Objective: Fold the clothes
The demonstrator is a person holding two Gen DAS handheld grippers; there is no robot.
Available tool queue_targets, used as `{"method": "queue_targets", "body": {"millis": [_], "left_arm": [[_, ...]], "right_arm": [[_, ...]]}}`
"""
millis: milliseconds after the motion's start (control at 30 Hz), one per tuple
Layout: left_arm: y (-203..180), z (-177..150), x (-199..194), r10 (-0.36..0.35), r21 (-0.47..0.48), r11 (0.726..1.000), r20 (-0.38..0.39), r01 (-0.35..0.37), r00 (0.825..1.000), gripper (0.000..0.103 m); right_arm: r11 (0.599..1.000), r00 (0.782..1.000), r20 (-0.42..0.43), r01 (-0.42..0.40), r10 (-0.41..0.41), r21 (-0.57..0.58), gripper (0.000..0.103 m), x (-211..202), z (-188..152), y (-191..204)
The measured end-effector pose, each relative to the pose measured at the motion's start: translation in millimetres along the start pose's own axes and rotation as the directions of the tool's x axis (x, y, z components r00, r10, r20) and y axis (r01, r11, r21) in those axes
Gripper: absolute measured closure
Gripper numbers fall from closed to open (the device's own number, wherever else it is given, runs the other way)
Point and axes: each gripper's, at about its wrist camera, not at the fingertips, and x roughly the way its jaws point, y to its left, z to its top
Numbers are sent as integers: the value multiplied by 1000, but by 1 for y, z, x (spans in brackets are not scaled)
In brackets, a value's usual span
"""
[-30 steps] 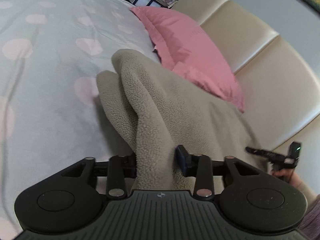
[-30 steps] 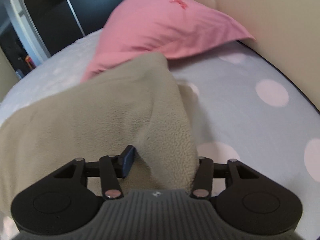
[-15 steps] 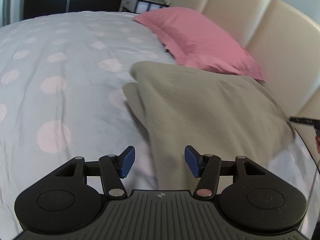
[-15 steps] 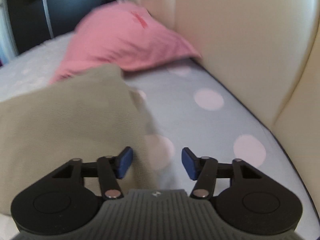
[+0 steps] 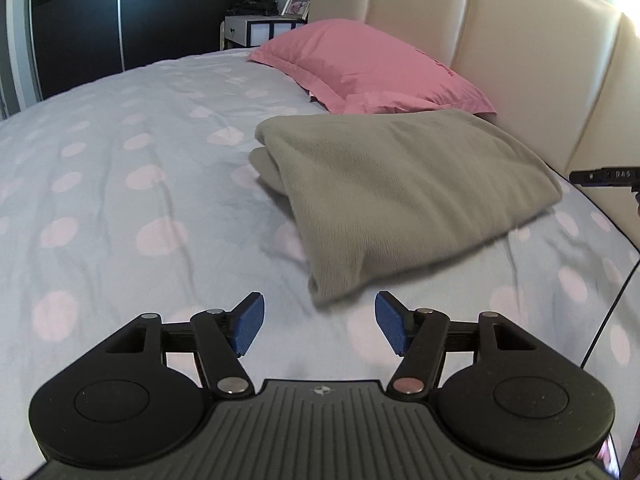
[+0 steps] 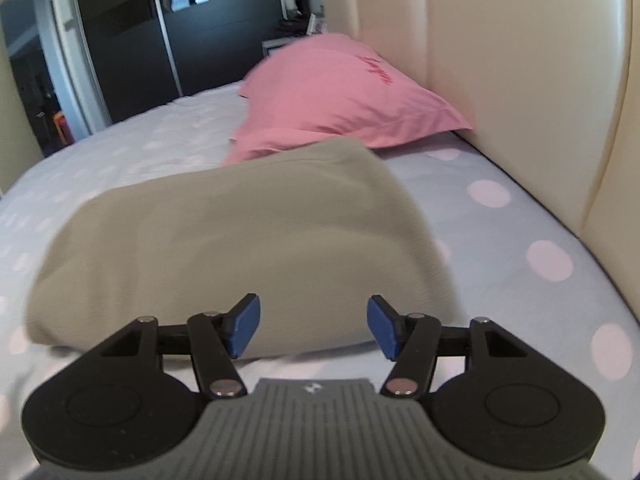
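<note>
blanket now released, folded on bed; left claw and right claw both empty, opening wider

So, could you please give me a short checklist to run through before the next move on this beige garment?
1. Left gripper free of cloth: ok, jaws opening, nothing between them.
2. Right gripper free of cloth: ok, jaws opening, nothing between them.
3. Beige garment lying folded on the bed: ok, layered edge shows at its left side.
4. Garment clear of the pink pillow: cannot tell, its far edge lies at the pillow's edge.
5. Fold neat: cannot tell, the near edge is blurred.
6. More clothes waiting: cannot tell, none in view.
</note>
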Motion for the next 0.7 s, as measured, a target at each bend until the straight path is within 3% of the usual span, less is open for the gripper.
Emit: {"method": "queue_targets", "body": {"millis": [133, 233, 400, 600, 700], "left_arm": [[-1, -23, -41, 28, 4, 1000, -2, -28, 1000, 42], [-1, -37, -75, 56, 9, 998, 14, -57, 998, 38], [-5, -56, -131, 107, 20, 994, 61, -109, 992, 30], [-22, -69, -176, 145, 31, 988, 124, -150, 982, 28], [-34, -74, -189, 134, 23, 990, 142, -139, 981, 28]], "right_arm": [[991, 993, 28, -118, 116, 63, 40, -36, -20, 42], [985, 986, 59, -161, 157, 56, 34, -68, -34, 82], [992, 986, 112, -129, 126, 18, 24, -120, -56, 144], [1000, 988, 151, 14, -15, 12, 20, -174, -87, 200], [999, 983, 177, 40, -39, -2, 13, -198, -105, 219]]}}
